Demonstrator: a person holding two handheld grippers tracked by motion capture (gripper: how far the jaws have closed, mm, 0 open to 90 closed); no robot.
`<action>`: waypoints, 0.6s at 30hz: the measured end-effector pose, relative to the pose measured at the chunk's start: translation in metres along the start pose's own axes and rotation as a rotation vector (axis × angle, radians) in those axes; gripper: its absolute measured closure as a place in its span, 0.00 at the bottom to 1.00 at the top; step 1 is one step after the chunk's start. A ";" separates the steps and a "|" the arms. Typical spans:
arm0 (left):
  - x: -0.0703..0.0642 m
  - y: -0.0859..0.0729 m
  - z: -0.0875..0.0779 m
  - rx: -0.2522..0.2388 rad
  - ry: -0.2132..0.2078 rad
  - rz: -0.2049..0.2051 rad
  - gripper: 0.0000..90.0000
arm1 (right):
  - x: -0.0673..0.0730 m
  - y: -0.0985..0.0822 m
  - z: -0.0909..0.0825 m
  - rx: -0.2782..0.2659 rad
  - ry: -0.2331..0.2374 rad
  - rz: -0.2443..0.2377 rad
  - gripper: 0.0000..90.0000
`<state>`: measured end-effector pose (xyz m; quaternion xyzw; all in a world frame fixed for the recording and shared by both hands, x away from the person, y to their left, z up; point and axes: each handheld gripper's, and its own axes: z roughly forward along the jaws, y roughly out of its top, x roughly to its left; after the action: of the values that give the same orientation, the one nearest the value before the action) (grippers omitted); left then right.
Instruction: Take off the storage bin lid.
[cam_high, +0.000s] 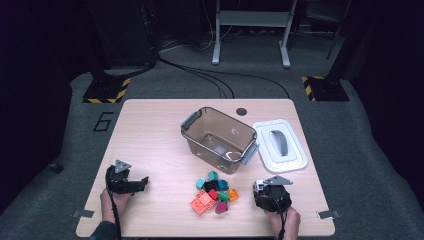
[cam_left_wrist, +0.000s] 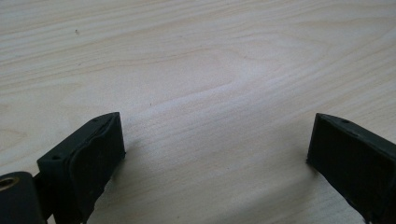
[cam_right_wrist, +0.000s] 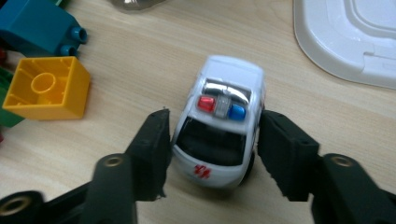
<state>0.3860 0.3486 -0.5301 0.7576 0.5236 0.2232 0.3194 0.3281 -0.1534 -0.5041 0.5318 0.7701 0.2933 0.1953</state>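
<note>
A large dark number "6" (cam_high: 102, 122) is on the grey floor (cam_high: 60, 150), just beside the left edge of the counter (cam_high: 150, 130). The white toy police car (cam_right_wrist: 223, 116) has a small red marking (cam_right_wrist: 201, 171) on its hood, but the signs are too small and blurred to read.

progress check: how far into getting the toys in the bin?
Done: lid is off, beside the clear bin, which looks empty. In hand: right gripper jaws against the toy police car. Left: car and the block pile. Left gripper is open, idle.
</note>
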 end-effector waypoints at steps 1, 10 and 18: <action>0.000 0.000 0.000 0.000 0.000 0.000 0.04 | -0.001 -0.001 0.000 -0.005 0.007 -0.008 0.52; 0.000 0.000 0.000 -0.001 0.001 0.000 0.04 | -0.002 -0.008 0.005 -0.020 -0.007 0.015 0.42; 0.000 0.000 0.000 -0.001 0.001 0.000 0.04 | -0.001 -0.019 0.005 -0.106 -0.056 0.059 0.53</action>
<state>0.3859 0.3485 -0.5301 0.7573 0.5238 0.2237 0.3197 0.3176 -0.1578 -0.5204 0.5513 0.7316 0.3244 0.2358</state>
